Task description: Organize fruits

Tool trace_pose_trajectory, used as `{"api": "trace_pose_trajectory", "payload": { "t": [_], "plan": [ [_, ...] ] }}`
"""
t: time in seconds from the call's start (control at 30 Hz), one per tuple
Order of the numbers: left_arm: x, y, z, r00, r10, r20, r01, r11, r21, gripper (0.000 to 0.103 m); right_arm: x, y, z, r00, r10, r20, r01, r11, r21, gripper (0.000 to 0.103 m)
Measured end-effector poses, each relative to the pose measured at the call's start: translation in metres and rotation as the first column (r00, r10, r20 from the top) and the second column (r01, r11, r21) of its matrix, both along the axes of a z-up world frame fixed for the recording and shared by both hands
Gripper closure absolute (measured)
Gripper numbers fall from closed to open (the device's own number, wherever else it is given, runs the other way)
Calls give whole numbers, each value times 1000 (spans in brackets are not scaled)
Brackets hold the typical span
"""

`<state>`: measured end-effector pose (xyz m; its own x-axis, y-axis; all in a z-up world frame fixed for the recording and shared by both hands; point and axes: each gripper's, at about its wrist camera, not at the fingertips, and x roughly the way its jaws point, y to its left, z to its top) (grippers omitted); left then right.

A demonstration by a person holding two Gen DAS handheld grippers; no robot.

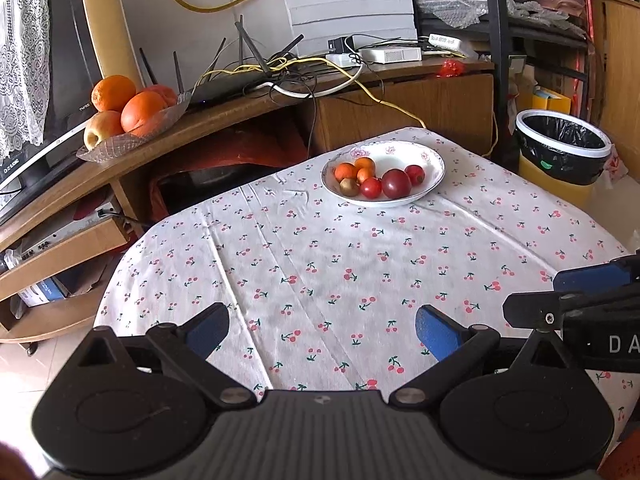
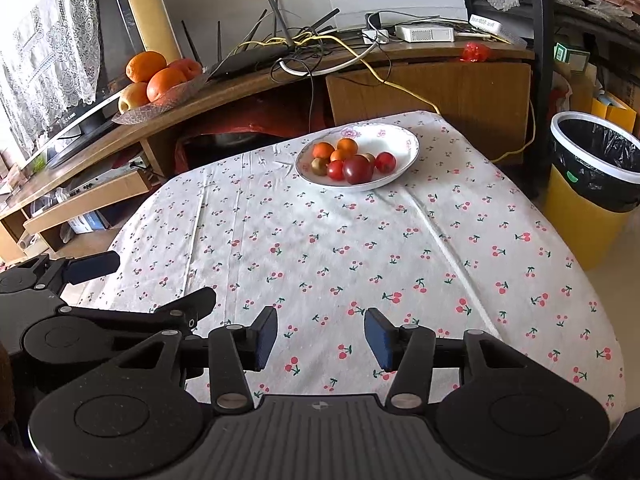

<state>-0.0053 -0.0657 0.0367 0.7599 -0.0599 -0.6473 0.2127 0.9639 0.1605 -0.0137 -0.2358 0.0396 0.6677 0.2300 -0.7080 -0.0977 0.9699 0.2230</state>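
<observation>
Round glossy fruits [image 1: 374, 179] heaped in floral china bowl [image 1: 434, 159], both hand-held grippers — left [image 1: 322, 330], right [image 2: 321, 336] — spread, empty.

Plate [image 1: 434, 160] of small fruits [image 1: 378, 178] at upper centre on the table [image 1: 320, 264], bin [image 1: 562, 152] at the right edge, dish of oranges [image 1: 128, 104] on the shelf [image 1: 224, 112] upper left, router [image 1: 240, 80] behind

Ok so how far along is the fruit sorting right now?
Looks done, or not begun: all the small fruits sit together in the white bowl, and none lie loose on the tablecloth. In hand: nothing. The left gripper and right gripper are both open and empty, near the table's front. Left: can't tell whether anything more needs moving.
</observation>
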Motion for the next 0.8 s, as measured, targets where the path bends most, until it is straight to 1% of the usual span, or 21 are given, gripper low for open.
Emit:
{"api": "trace_pose_trajectory", "payload": {
  "t": [0.8],
  "plan": [
    [1,0,-3,1000,7,-3,-7,1000,6,0,0,3,-4,1000,3,-17,-3,1000,2,58]
  ]
}}
